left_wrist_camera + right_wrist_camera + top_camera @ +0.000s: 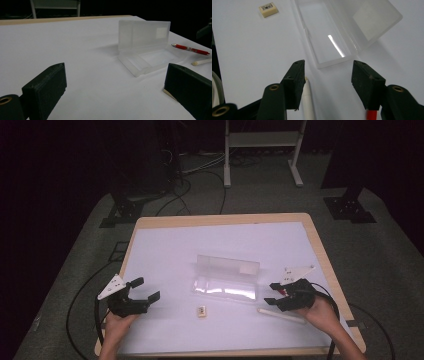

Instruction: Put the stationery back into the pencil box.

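Observation:
A clear plastic case (pixel 226 280) lies in the middle of the white mat with its lid standing up. In front of it sits a small beige eraser (pixel 201 311). A white stick (pixel 281 315) lies to the case's right, just under my right gripper (pixel 272 293), which is open and holds nothing. In the right gripper view the gripper (pixel 329 70) faces the case (pixel 329 37), with the white stick (pixel 308 100) below one jaw and a red pen (pixel 371 114) below the other. My left gripper (pixel 146 289) stands open and empty at the left. The left gripper view shows the case (pixel 145 47), the red pen (pixel 190 49) and the white stick (pixel 201 62).
The white mat (pixel 170 250) covers a wooden table (pixel 316 240). Cables trail from both grippers over the table's near edge onto the grey floor. A white metal stand (pixel 227 165) and black stand bases are beyond the far edge.

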